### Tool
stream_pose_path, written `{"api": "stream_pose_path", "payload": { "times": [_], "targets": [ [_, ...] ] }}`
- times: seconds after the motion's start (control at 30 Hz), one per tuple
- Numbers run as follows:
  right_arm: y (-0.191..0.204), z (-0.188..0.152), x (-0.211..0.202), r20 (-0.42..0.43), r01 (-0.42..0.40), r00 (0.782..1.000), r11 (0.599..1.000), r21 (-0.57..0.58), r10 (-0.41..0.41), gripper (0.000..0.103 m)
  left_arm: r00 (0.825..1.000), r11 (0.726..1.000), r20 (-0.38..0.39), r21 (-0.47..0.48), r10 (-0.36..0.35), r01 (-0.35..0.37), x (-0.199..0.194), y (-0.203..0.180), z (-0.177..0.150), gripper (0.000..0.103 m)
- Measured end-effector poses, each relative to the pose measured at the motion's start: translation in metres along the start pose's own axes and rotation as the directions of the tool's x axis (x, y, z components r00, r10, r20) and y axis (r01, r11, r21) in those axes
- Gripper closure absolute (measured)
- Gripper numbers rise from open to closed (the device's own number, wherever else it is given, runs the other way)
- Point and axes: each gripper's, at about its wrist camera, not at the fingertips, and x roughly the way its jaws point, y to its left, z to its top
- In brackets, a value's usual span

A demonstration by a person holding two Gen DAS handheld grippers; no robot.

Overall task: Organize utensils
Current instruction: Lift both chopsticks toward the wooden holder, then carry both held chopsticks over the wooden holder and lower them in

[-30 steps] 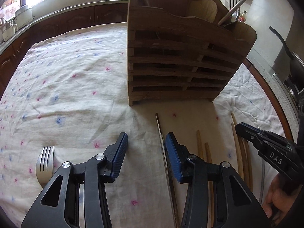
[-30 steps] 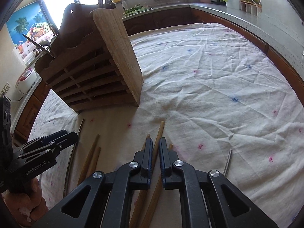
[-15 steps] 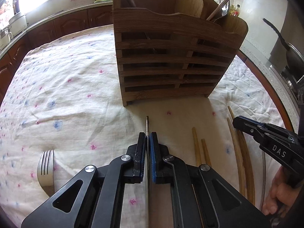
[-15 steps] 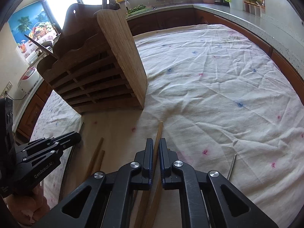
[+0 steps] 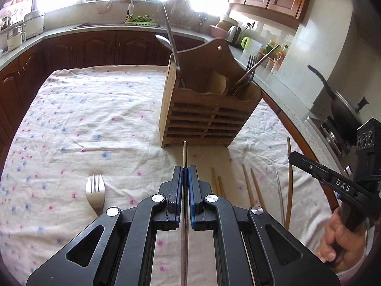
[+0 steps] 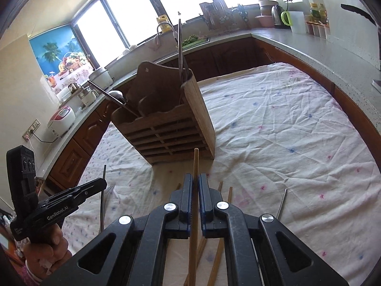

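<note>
The left gripper (image 5: 185, 174) is squeezed tight on a thin metal chopstick (image 5: 184, 153) that pokes out past its tips. The right gripper (image 6: 195, 181) is squeezed tight on a wooden chopstick (image 6: 196, 162). Both sticks look lifted off the cloth (image 5: 83, 119). Straight ahead of both grippers stands the wooden holder (image 5: 204, 116). It already has a spoon (image 5: 164, 41), a fork (image 5: 250, 64) and some other things in it, so I think the job is partly done. There is more to put away: a fork (image 5: 95, 190) lies on the cloth just left of the left gripper, wooden chopsticks (image 5: 252, 186) lie just right of it, and a metal stick (image 6: 281, 205) lies right of the right gripper. The holder's open top is high up, so both sticks need to go up and over its front wall. The cloth to the far left and far right is bare, so there is room to swing. The two grippers are near each other and could bump.
</note>
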Motion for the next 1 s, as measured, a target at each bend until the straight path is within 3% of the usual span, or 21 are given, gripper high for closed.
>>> {"api": "stream_pose_path", "payload": {
  "times": [0.47, 1.0],
  "targets": [
    [0.027, 0.022, -0.074, 0.16, -0.035, 0.986, 0.998, -0.048, 0.042, 0.098, 0.99, 0.999, 0.134, -0.005, -0.038, 0.039, -0.07, -0.013, 0.009, 0.099],
    [0.039, 0.035, -0.087, 0.212, -0.034, 0.976, 0.997, -0.075, 0.049, 0.098, 0.977, 0.999, 0.211, -0.002, -0.032, 0.033, -0.093, -0.013, 0.023, 0.099]
  ]
}}
